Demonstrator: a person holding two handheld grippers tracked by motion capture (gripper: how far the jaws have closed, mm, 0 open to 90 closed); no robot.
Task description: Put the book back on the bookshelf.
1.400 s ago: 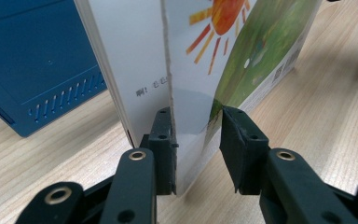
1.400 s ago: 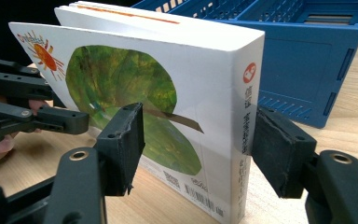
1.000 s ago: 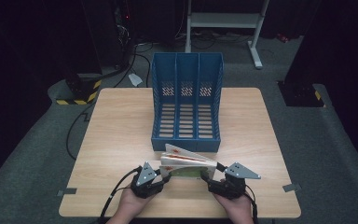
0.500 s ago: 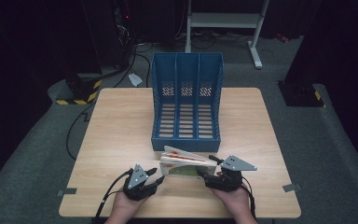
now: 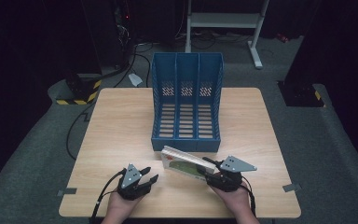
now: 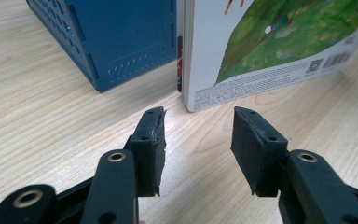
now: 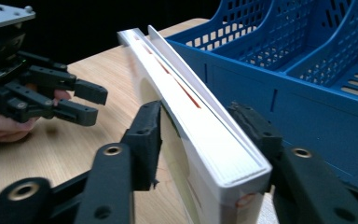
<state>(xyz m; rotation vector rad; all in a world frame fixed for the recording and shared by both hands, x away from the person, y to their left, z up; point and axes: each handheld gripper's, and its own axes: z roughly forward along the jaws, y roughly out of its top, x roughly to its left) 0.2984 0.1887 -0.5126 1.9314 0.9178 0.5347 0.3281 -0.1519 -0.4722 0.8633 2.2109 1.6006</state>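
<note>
Right hand-held gripper, jaws just closed, clamps the book at one end only; left hand-held gripper stands part-open, empty. Risk: the book pivots and fouls the blue file rack.

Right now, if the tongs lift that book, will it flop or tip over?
Probably not flop: the book looks thick with hard covers. It may tip, since the right tongs pinch one end only, and the left tongs stand open, off it. Its glossy cover might slip.
</note>
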